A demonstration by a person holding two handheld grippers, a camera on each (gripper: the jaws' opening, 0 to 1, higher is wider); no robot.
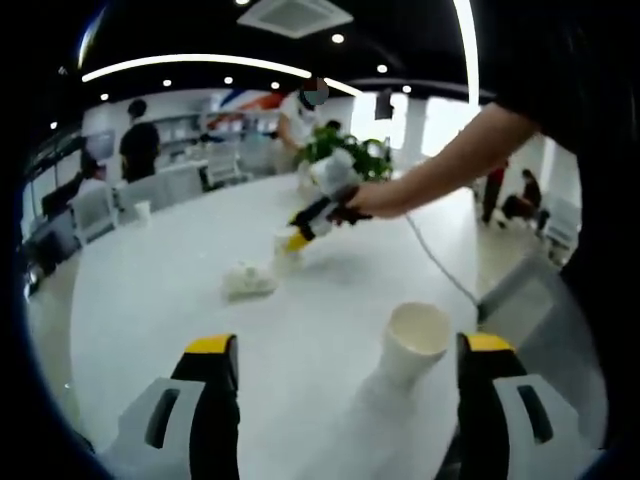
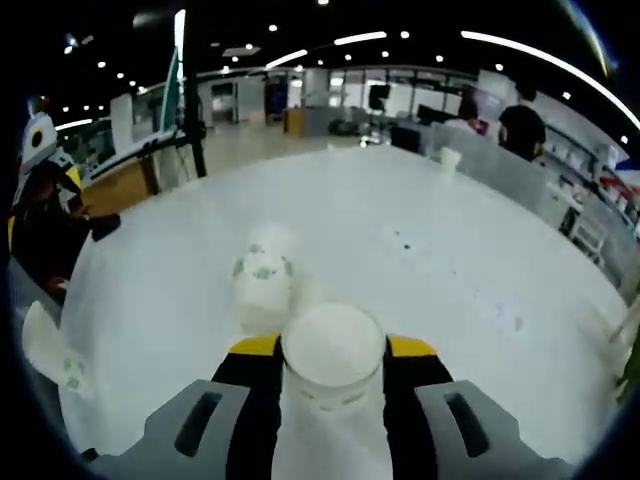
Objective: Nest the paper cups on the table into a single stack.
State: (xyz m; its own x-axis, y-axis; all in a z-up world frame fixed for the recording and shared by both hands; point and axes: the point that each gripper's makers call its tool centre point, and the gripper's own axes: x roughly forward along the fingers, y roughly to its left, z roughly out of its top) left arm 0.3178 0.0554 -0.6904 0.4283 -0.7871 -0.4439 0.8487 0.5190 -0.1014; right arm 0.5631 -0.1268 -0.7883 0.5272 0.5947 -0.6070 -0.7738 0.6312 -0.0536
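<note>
snugly, right tool (image 2: 332, 368) grips round paper cup (image 2: 332, 352)

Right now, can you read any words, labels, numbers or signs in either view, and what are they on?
No text can be read.
Paper cup held in the right tool: faint marks near its base, too blurred.
Cup lying on the table: green pattern, no letters legible.
Upright cup: plain white.
</note>
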